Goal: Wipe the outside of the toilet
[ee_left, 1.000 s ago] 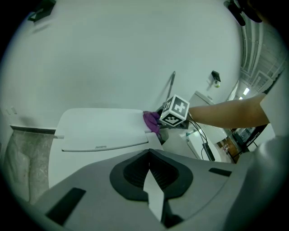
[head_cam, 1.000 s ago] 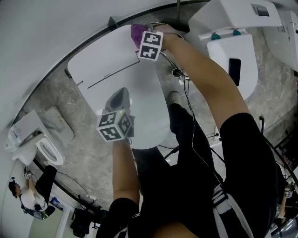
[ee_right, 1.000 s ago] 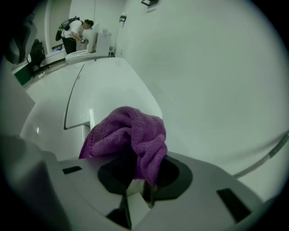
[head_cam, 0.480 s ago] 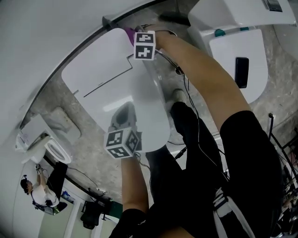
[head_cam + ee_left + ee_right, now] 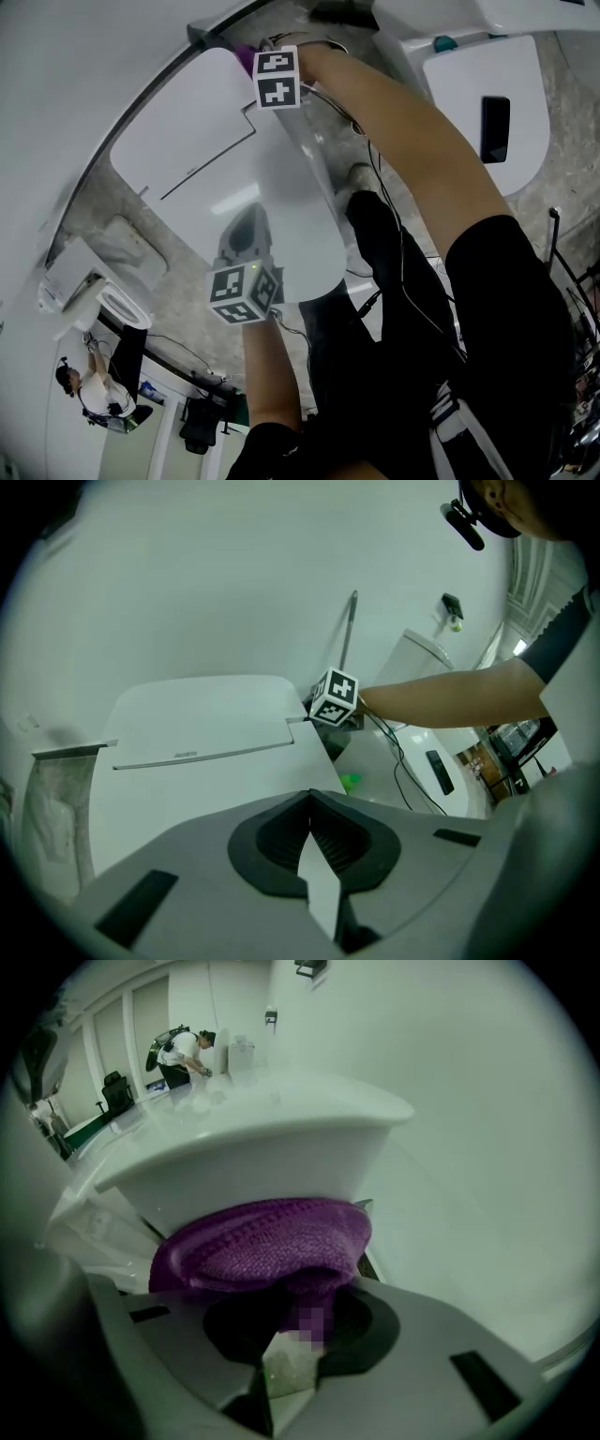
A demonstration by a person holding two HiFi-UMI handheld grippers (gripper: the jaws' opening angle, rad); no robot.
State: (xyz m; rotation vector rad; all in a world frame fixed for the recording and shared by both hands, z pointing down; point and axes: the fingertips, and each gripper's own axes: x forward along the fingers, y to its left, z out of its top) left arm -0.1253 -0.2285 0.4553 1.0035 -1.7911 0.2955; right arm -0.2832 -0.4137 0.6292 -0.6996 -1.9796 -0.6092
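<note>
Grey speckled floor (image 5: 155,281) lies left of the toilet (image 5: 286,202), and far out on that side stands a smaller white toilet (image 5: 105,302) with a person (image 5: 86,392) bent over beyond it (too small to tell more). The toilet itself is white, its seat lid down and its flat cistern lid (image 5: 178,122) set against the pale wall (image 5: 66,84). Over the closed seat lid, toward the toilet's front, the left tool (image 5: 309,797) hovers with its jaws brought together and nothing between them; its marker cube (image 5: 244,292) sits at the near end, and it points toward the cistern. At the back right corner of the toilet, where the cistern meets the wall, the right tool (image 5: 298,1290) has its jaws clamped on a purple cloth (image 5: 267,1239). The knitted cloth bulges out past the jaws and presses against the white outer side of the cistern, just below the overhanging lid. From the head view only a bit of purple shows there, behind that tool's marker cube (image 5: 277,78), with the person's bare forearm (image 5: 412,141) reaching across the right flank of the toilet. Right of the toilet stands a neighbouring toilet (image 5: 459,94), lid shut, with a black panel (image 5: 494,128) on top.
</note>
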